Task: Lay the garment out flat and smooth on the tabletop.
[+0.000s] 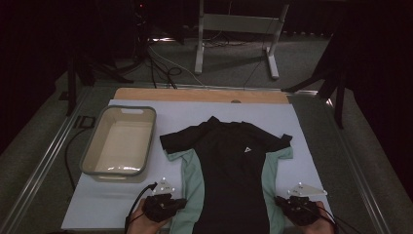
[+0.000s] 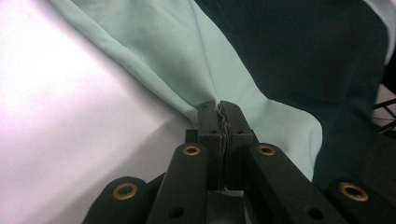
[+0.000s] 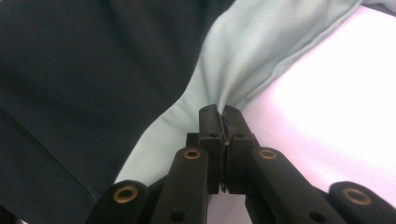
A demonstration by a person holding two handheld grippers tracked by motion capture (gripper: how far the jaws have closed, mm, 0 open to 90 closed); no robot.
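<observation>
a: where is the shirt (image 1: 229,170)?

b: flat on the white sheet (image 1: 311,146) that covers the table, collar toward the far edge, hem toward the person. it is black down the middle with mint side panels, and a small pale logo sits on the chest. the sleeves spread out to either side.

a: and the left gripper (image 1: 181,202)?

b: at the near left of the shirt in the high view, by the mint panel close to the hem. in the left gripper view its jaws are pressed together on a pinch of the mint cloth (image 2: 187,70), which bunches into folds right at the tips. the left gripper (image 2: 219,108) is clenched on the shirt.

a: the right gripper (image 1: 278,201)?

b: mirrored at the near right side, at the edge of the other mint panel. in the right gripper view the right gripper (image 3: 219,112) has its jaws closed on a fold of mint cloth (image 3: 252,51), black fabric to one side and white sheet to the other. so it also grips the shirt.

a: hands?

b: both come in from the bottom edge of the high view, one behind each gripper, partly cut off by the frame.

a: anything else on the table?

b: a grey tub (image 1: 97,146) stands on the sheet left of the shirt, near its left sleeve but apart from it. a strip of bare wood (image 1: 146,94) shows along the far edge beyond the sheet.
</observation>
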